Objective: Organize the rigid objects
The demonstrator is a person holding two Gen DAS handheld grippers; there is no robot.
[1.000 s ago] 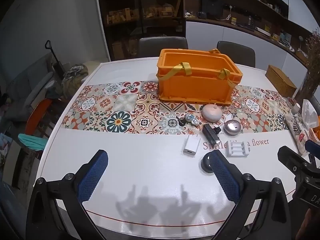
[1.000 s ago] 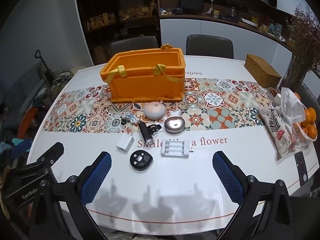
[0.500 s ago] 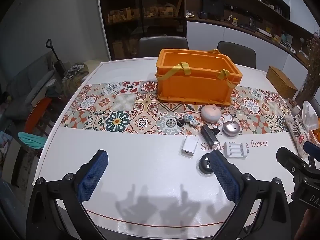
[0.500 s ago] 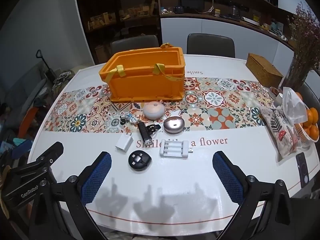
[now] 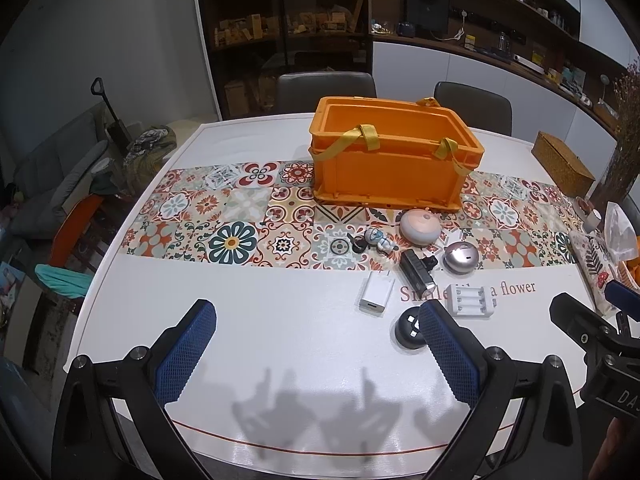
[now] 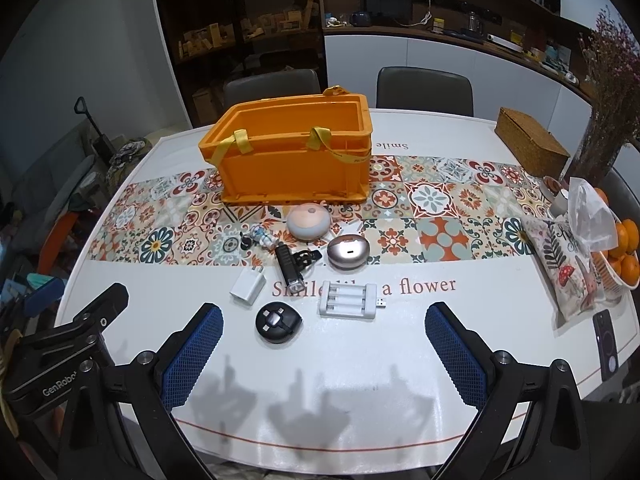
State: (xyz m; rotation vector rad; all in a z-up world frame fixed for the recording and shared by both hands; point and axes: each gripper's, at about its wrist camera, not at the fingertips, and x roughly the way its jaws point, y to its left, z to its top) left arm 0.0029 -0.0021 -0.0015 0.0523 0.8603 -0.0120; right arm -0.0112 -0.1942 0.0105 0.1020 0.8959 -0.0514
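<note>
An empty orange crate (image 6: 294,162) (image 5: 394,160) with yellow straps stands on the patterned runner. In front of it lie a round pale dome (image 6: 309,221), a metallic oval case (image 6: 348,252), a small astronaut figure (image 6: 262,237), a black bike light (image 6: 290,267), a white charger plug (image 6: 248,286) (image 5: 376,297), a white battery charger (image 6: 349,299) and a black round cable reel (image 6: 279,322). My right gripper (image 6: 324,318) is open near the table's front edge, just short of the reel. My left gripper (image 5: 318,314) is open over bare table, left of the items.
A wicker box (image 6: 530,146) sits at the back right. A plastic bag (image 6: 592,220), a patterned pouch (image 6: 566,268), oranges (image 6: 620,256) and a black phone (image 6: 606,344) crowd the right edge. Two chairs (image 6: 424,88) stand behind the table.
Both grippers have drawn slightly back from the table; the items appear a little farther away. Nothing on the table has moved.
</note>
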